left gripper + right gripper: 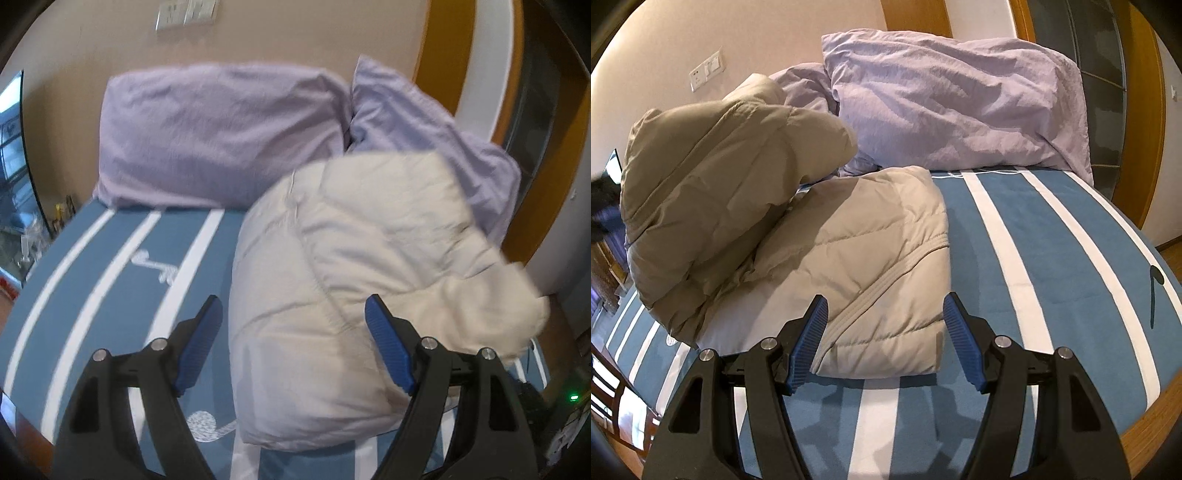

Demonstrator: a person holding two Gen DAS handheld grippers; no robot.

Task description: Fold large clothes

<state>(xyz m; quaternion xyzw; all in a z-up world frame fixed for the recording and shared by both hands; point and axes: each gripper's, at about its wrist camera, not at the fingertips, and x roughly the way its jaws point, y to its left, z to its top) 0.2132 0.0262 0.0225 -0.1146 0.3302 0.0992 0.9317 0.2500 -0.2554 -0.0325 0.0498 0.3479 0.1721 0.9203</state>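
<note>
Pillows [953,107] number two, both lilac, at twelve o'clock on the striped bed [1052,251]; one beige padded jacket [849,258] lies before them. Left hand-held gripper [293,339] and right hand-held gripper [884,336] both tilt downward, jaws apart, gripping nothing. Jacket's ten-o'clock half stands bunched up, the rest flat.
</note>
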